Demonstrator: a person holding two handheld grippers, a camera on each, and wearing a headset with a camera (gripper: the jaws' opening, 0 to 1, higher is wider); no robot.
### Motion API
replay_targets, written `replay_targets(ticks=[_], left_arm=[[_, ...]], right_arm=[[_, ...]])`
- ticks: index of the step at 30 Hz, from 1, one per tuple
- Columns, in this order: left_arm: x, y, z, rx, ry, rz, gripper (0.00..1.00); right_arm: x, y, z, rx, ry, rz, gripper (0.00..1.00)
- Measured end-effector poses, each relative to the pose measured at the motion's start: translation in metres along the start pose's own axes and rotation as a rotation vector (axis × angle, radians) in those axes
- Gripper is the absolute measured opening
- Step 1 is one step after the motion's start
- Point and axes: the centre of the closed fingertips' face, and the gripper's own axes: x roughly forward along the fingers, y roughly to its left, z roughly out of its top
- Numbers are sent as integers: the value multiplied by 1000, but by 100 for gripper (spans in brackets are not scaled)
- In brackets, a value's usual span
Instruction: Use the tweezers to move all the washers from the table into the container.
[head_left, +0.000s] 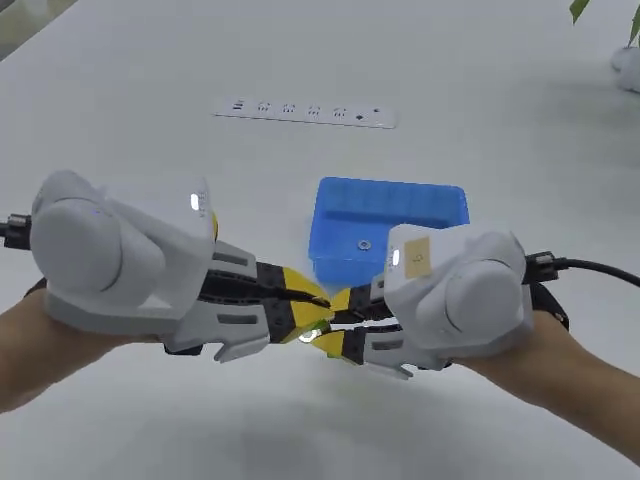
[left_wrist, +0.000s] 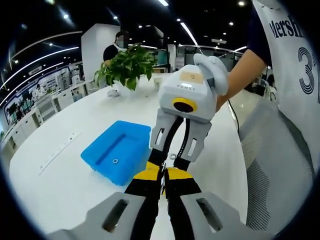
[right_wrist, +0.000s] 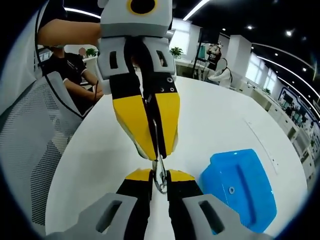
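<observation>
One washer (head_left: 364, 244) sits in the blue container (head_left: 440, 205), so it looks early; left gripper (head_left: 312, 300) and right gripper (head_left: 335, 322) both clamp the tweezers (right_wrist: 159, 167).

The white desk (head_left: 480, 90) carries a blue container (head_left: 390, 215) just beyond the left tool (head_left: 322, 300) and the right tool (head_left: 314, 335). A white power strip (head_left: 305, 112) lies farther beyond them, and a potted plant (left_wrist: 127, 65) farthest off.

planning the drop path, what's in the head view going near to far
left gripper and right gripper, fingers meeting on the tweezers → blue container → power strip
</observation>
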Motion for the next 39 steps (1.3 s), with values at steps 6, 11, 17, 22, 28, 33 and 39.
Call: replay_targets(ticks=[6, 11, 17, 22, 28, 33, 39], left_arm=[[2, 3, -1, -18, -7, -2, 6], [2, 3, -1, -29, -12, -13, 6], [1, 2, -3, -29, -3, -28, 6], [-1, 3, -5, -40, 3, -25, 6], [-1, 1, -4, -10, 16, -23, 6], [-4, 0, 6, 0, 10, -28, 6], [-9, 0, 19, 22, -1, -14, 6]], right_arm=[[2, -1, 0, 22, -5, -3, 12], [2, -1, 0, 32, -5, -7, 12], [3, 1, 0, 10, 0, -10, 11], [4, 1, 1, 10, 2, -9, 10], [2, 1, 1, -1, 4, -15, 10], [-6, 0, 7, -1, -3, -19, 10], [-16, -4, 16, -4, -15, -39, 10]])
